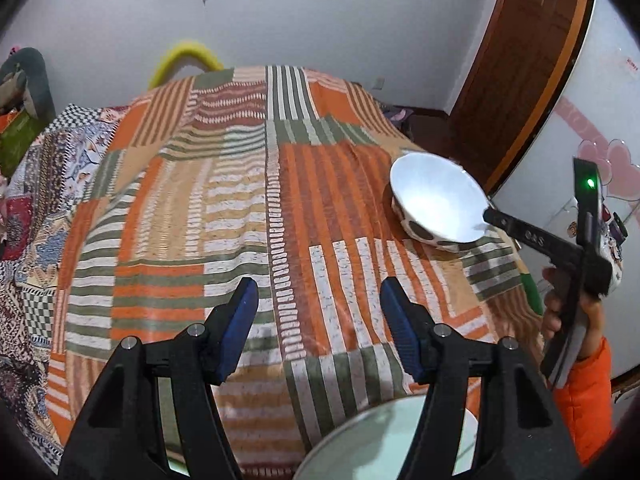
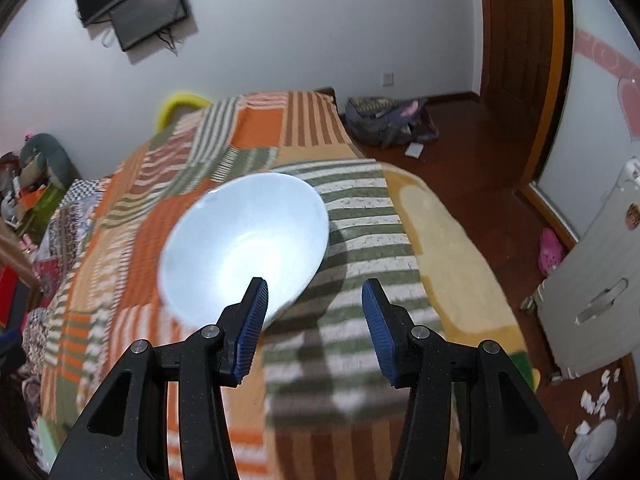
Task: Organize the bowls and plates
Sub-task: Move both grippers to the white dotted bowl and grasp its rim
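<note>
A white bowl (image 1: 436, 204) with dark spots on its outside sits on the striped patchwork cloth (image 1: 248, 200) at the right. In the right wrist view the same bowl (image 2: 244, 248) lies just ahead of my right gripper (image 2: 314, 320), which is open, its left finger (image 2: 252, 320) over the bowl's near rim. My right gripper also shows in the left wrist view (image 1: 490, 216), its tip at the bowl's right rim. My left gripper (image 1: 318, 328) is open and empty above the cloth. A pale green plate (image 1: 380, 440) lies under its right finger at the bottom edge.
The cloth covers a bed that drops off to a wooden floor (image 2: 480, 168) on the right. A bag (image 2: 388, 120) lies on the floor. A white cabinet (image 2: 592, 292) and a wooden door (image 1: 520, 60) stand at the right. Clutter (image 1: 24, 92) sits at the far left.
</note>
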